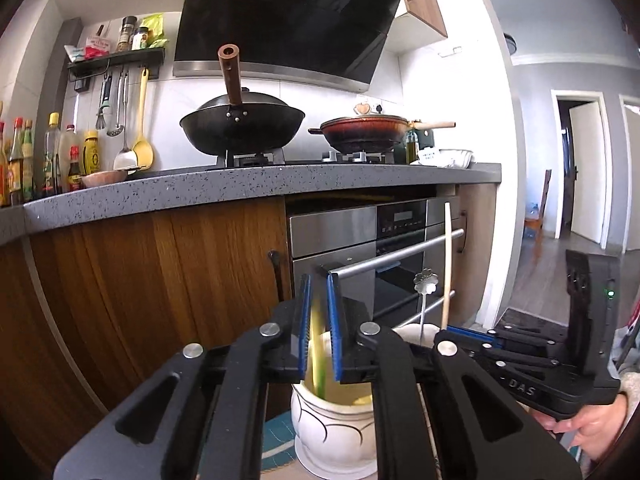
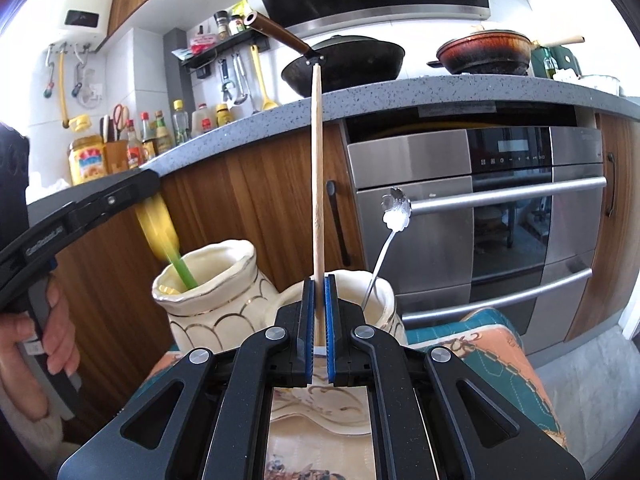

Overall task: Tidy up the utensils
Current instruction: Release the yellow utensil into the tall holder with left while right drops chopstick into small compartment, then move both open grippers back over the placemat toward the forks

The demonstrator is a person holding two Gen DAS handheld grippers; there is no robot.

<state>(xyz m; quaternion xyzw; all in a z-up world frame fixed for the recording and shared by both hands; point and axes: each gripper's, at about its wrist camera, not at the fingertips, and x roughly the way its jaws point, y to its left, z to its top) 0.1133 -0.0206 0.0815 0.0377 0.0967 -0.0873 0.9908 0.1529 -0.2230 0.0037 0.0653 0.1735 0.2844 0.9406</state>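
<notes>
Two cream ceramic jars stand side by side on a patterned cloth. My left gripper (image 1: pixel 319 284) is over the left jar (image 1: pixel 334 432), jaws slightly apart; a blurred yellow-green utensil (image 1: pixel 317 360) stands between them, lower end in the jar. In the right wrist view that utensil (image 2: pixel 160 228) leans out of the left jar (image 2: pixel 216 292). My right gripper (image 2: pixel 319 280) is shut on a wooden chopstick (image 2: pixel 317 184) standing upright in the right jar (image 2: pixel 380 304). A silver flower-headed spoon (image 2: pixel 394 210) also stands in that jar; it shows in the left wrist view (image 1: pixel 425 286) too.
A wooden cabinet front (image 1: pixel 160 280) and a steel oven (image 2: pixel 520 216) with bar handles stand close behind the jars. A grey countertop (image 1: pixel 240 188) above carries a black wok (image 1: pixel 242 124), a red pan (image 1: pixel 362 132) and sauce bottles (image 1: pixel 52 160). The patterned cloth (image 2: pixel 500 352) lies under the jars.
</notes>
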